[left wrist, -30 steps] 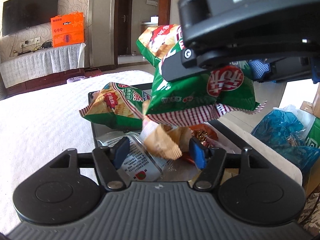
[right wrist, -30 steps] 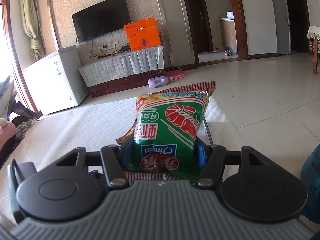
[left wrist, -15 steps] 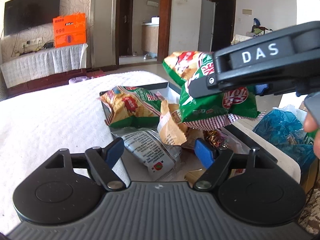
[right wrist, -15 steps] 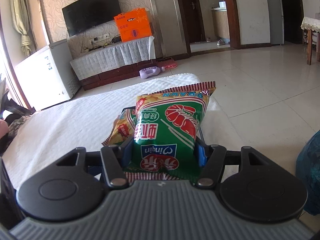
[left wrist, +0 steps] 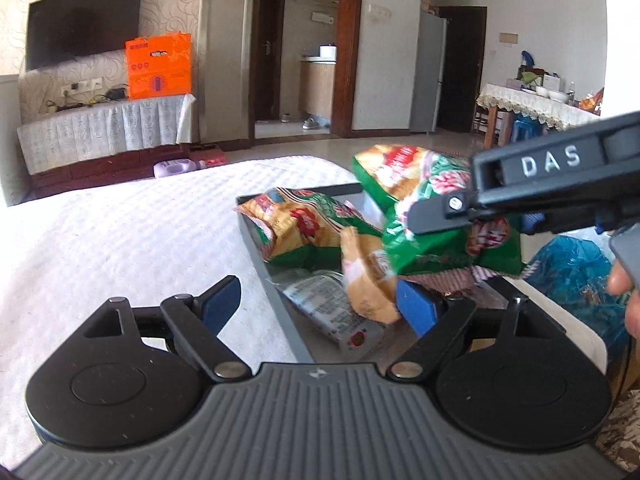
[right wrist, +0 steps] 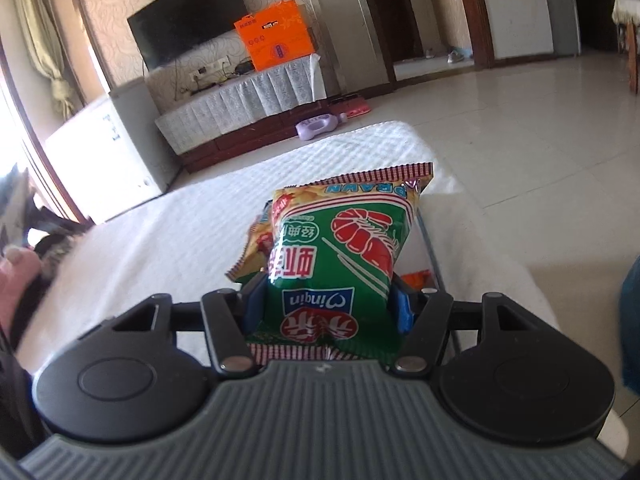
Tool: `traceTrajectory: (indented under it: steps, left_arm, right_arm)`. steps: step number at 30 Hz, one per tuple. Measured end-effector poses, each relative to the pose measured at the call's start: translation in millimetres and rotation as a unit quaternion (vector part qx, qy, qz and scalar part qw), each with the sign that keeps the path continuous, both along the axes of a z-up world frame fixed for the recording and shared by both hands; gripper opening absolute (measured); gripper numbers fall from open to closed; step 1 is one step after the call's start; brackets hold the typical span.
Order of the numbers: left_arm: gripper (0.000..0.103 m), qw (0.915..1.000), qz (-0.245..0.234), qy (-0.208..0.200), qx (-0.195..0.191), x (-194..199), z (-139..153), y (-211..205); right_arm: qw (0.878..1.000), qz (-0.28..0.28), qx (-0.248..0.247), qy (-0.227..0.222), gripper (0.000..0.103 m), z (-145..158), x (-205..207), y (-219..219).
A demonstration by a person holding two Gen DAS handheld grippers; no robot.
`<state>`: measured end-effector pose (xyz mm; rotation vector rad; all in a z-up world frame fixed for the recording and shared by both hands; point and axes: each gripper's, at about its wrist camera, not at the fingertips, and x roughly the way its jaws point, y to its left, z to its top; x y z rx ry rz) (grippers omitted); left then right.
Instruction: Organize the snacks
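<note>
Right gripper (right wrist: 326,312) is gripping a green foil prawn-cracker bag with a red shrimp print (right wrist: 340,264); jaws are clamping both sides of the bag's lower half, and the blue pads (right wrist: 400,308) are pressing into the foil. The bag is hanging in the air, upside down to the camera, above the dark rectangular tray (left wrist: 280,304). In the left wrist view the same bag (left wrist: 436,240) is sitting over the tray's far right part, under the black gripper body marked "DAS".

Left gripper (left wrist: 320,304) jaws are opening, nothing gripped. Its blue pads (left wrist: 222,300) are standing wide: the left one over the white textured cloth on the tabletop (left wrist: 120,232), the right one just beside a small tan snack packet (left wrist: 368,280) that is standing tilted in the tray. Cannot tell if the pad is touching it.

Tray is lying on the cloth near the tabletop's right edge. Inside: a green-and-orange ridged-chip bag (left wrist: 300,228) at the far end, a silver flat sachet with a red round mark (left wrist: 336,312) at the near end, the tan packet between them. A blue plastic bag (left wrist: 576,268) is sitting off the tabletop to the right, with a fingertip (left wrist: 618,280) showing at that edge.
</note>
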<state>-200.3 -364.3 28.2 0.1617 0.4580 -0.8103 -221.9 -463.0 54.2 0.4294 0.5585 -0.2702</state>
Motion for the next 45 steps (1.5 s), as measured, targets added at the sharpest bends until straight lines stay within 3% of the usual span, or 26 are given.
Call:
traceTrajectory:
  steps: [7,14,18,25,33,38,41,45]
  left_arm:
    - [0.088,0.9984,0.056,-0.003,0.002,16,6,14]
    - [0.089,0.9985,0.055,-0.003,-0.004,17,11,17]
    - [0.089,0.9989,0.047,-0.007,0.001,3,7,7]
    - [0.090,0.9987,0.050,-0.006,0.000,-1,6,9]
    - [0.101,0.9986,0.053,-0.003,-0.001,1,6,14]
    - [0.103,0.9983,0.058,0.001,-0.009,2,10,20]
    - [0.103,0.9981,0.062,0.001,-0.007,0,11,25]
    - [0.103,0.9973,0.067,-0.031,-0.001,-12,17,33]
  right_arm:
    - [1.000,0.005,-0.023,0.012,0.063,2,-5,12]
    - [0.998,0.014,-0.055,0.041,0.063,-3,-26,35]
    - [0.996,0.026,-0.050,0.065,0.065,-16,-32,40]
    - [0.996,0.017,-0.071,0.056,0.071,-14,-38,42]
    - [0.991,-0.047,-0.111,-0.050,0.071,14,-61,37]
    - [0.988,-0.038,-0.149,0.035,0.070,-8,-44,40]
    - [0.988,-0.037,-0.146,0.035,0.070,-10,-43,40]
    - [0.989,-0.043,-0.138,0.013,0.071,-6,-49,43]
